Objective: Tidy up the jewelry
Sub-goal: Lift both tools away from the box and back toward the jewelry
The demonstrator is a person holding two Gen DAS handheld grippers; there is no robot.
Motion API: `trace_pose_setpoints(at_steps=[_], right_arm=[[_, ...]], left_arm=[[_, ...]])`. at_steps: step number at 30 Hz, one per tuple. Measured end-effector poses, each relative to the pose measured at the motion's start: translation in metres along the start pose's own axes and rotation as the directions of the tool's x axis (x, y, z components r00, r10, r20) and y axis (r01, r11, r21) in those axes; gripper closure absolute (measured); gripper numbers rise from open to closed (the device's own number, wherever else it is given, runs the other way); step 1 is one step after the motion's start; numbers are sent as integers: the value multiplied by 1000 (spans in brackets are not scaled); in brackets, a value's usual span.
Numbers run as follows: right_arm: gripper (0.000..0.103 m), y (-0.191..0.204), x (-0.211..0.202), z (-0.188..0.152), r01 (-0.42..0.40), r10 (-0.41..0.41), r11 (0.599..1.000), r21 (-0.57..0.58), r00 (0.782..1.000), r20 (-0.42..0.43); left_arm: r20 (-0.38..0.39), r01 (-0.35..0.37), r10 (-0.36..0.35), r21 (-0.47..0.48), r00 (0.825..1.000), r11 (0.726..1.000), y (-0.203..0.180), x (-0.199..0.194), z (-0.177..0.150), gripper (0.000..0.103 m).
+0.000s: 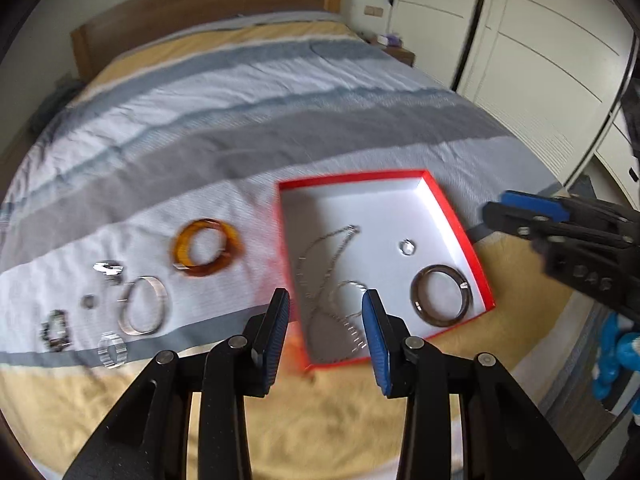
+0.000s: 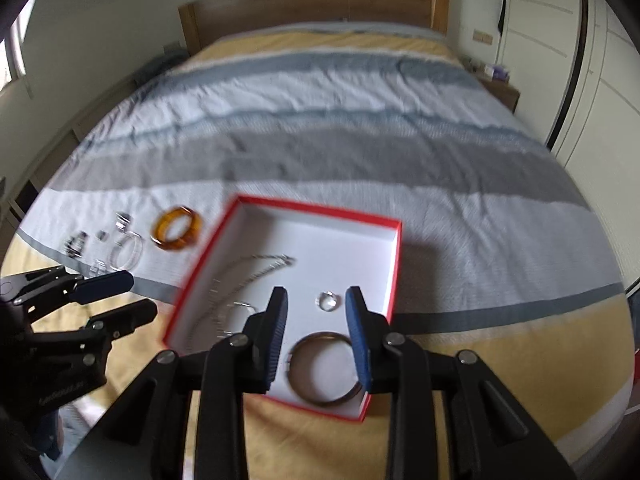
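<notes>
Red-rimmed and white inside, the box lies on the striped bed cover in the left wrist view, holding a silver chain necklace, a small ring and a dark bangle. The left tongs hang above its near corner with their blue pads apart and nothing between them. Loose pieces wait on the cover to the left of the box: an amber bangle, a clear bangle and several small items too blurred to name. My judgement is that the amber bangle suits the next pick: come down over one side of its rim, pads astride it, and close gently so it does not skid on the fabric.

From the right wrist view, the right tongs hover over the box's near part, pads apart and empty, with the dark bangle below them. The left tongs show at the left edge, also parted. Keeping the right pair clear of the box wall should avoid nudging it.
</notes>
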State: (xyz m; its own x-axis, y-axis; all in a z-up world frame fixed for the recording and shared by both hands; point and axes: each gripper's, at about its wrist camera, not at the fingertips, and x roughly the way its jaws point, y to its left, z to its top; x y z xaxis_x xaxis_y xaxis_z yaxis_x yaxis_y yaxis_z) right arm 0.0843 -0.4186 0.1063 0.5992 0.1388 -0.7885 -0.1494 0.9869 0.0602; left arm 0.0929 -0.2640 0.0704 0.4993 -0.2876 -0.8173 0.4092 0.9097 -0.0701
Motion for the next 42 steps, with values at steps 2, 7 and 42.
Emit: trace_pose_setpoints(at_steps=[2,7,42], right_arm=[[74,11,-27,3,-13,13,1000,0,999,35],[74,47,-86,6,-34,36,999,-26,993,108],[74,179,-340,88,3,62,988,-153,905,420]], left_arm=[[29,-32,32,-14,999,999,12,-26,0,62],[119,-117,125,-73,985,990,52,-104,-13,58],[518,-526,578,-263,630,809,199,-571,0,48]])
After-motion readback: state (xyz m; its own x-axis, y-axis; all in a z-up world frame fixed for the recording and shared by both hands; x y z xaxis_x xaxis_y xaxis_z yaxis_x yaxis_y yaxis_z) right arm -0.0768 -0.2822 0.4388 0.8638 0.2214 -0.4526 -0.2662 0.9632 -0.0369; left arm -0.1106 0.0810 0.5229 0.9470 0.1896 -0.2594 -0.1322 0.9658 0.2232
